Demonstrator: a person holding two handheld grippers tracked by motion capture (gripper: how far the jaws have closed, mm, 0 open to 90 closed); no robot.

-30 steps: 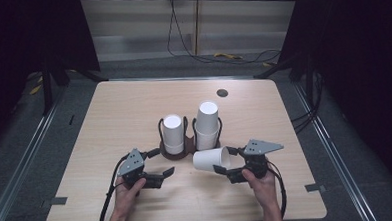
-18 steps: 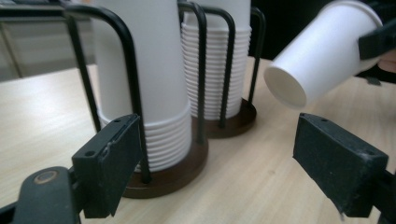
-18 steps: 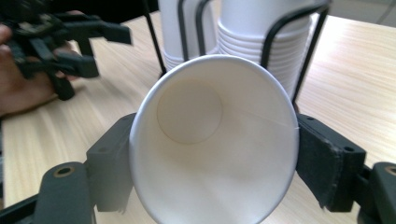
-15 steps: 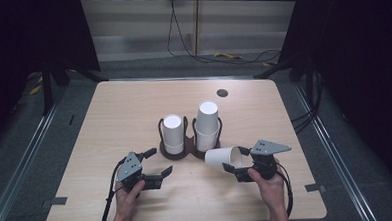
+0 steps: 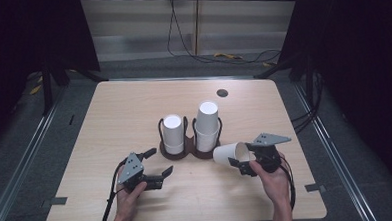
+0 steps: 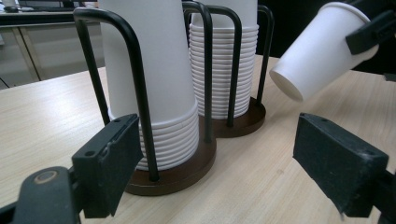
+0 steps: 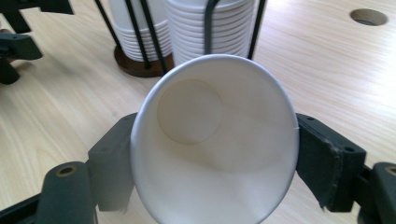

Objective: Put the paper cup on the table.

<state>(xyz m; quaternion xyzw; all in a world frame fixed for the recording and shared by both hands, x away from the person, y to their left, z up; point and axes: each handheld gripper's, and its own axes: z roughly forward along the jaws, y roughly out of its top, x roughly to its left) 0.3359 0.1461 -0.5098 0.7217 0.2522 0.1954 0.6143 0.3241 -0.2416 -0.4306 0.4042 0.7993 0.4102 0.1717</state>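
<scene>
Paper cup: pinched at its rim end between the pads of the right gripper, off the table.
Change: cup is carried rightward, away from the holder stacks; removal is judged complete.
Axis: near level, base toward holder, mouth toward the hand.
Left gripper: jaws spread, nothing between them.
</scene>
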